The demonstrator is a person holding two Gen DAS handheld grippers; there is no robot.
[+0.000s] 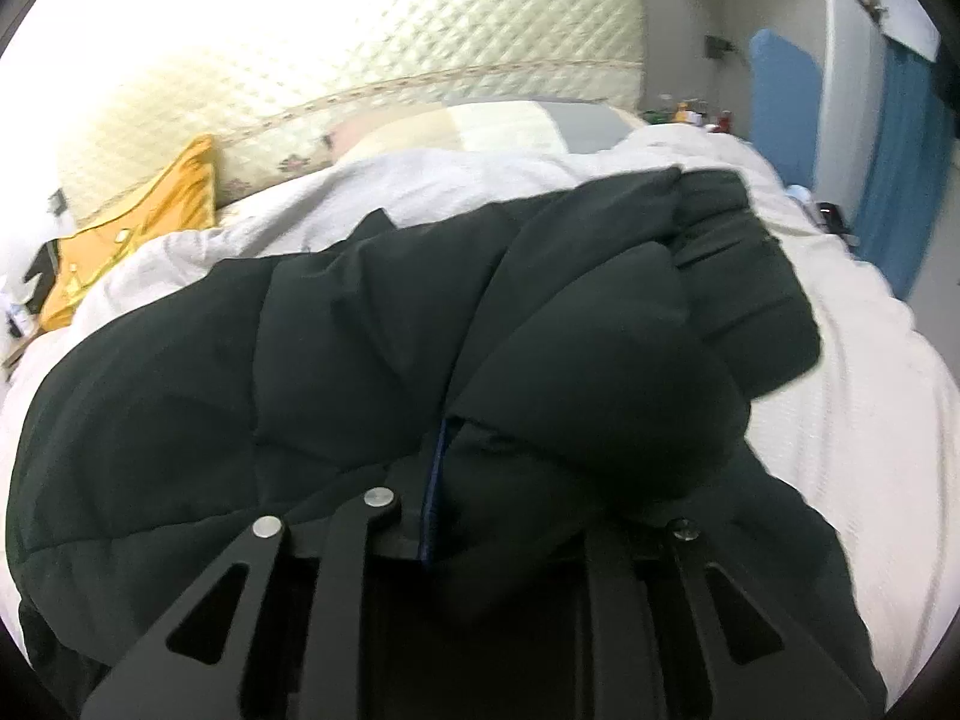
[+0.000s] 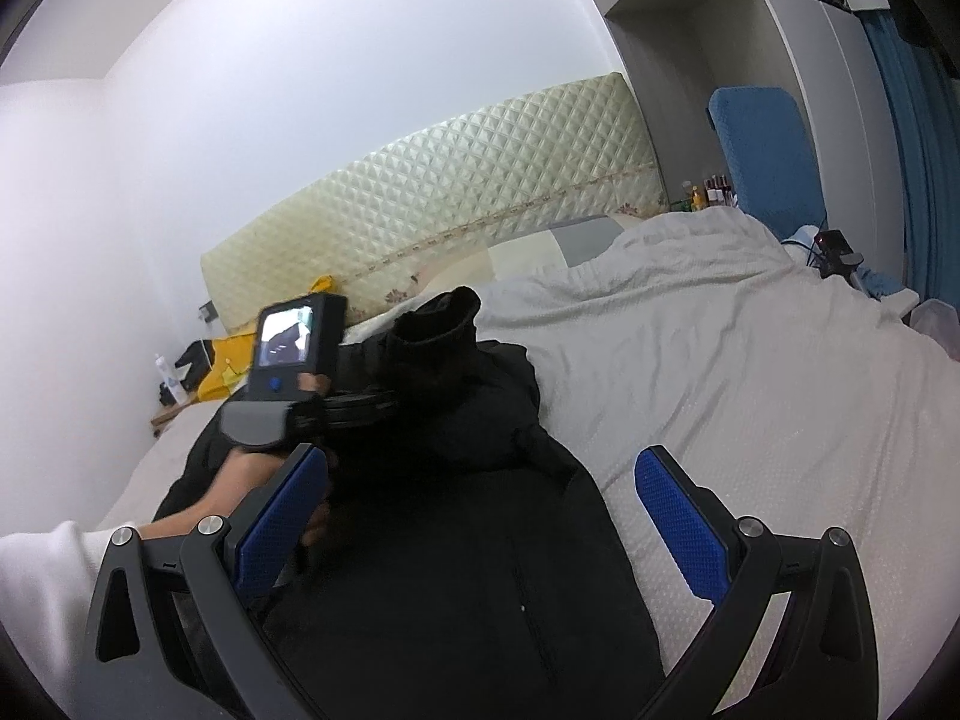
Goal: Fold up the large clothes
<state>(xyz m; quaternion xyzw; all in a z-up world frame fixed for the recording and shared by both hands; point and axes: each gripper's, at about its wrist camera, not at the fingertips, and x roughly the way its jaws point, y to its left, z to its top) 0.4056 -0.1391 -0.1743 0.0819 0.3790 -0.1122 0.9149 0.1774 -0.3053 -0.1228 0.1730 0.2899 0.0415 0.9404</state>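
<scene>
Both grippers: my right gripper (image 2: 480,528) spreads empty over one black jacket (image 2: 456,570) at lower centre; my left gripper (image 2: 384,405) is buried in sleeve (image 1: 630,372), grip unclear. Only its view hides the pads.

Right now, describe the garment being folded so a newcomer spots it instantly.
Start at the bed with the quilted cream headboard and white bedspread. On the bedspread's near left side lies the black puffer jacket, a sleeve folded over its body. It is the only dark, padded item there; the yellow garment lies off by the headboard.
</scene>
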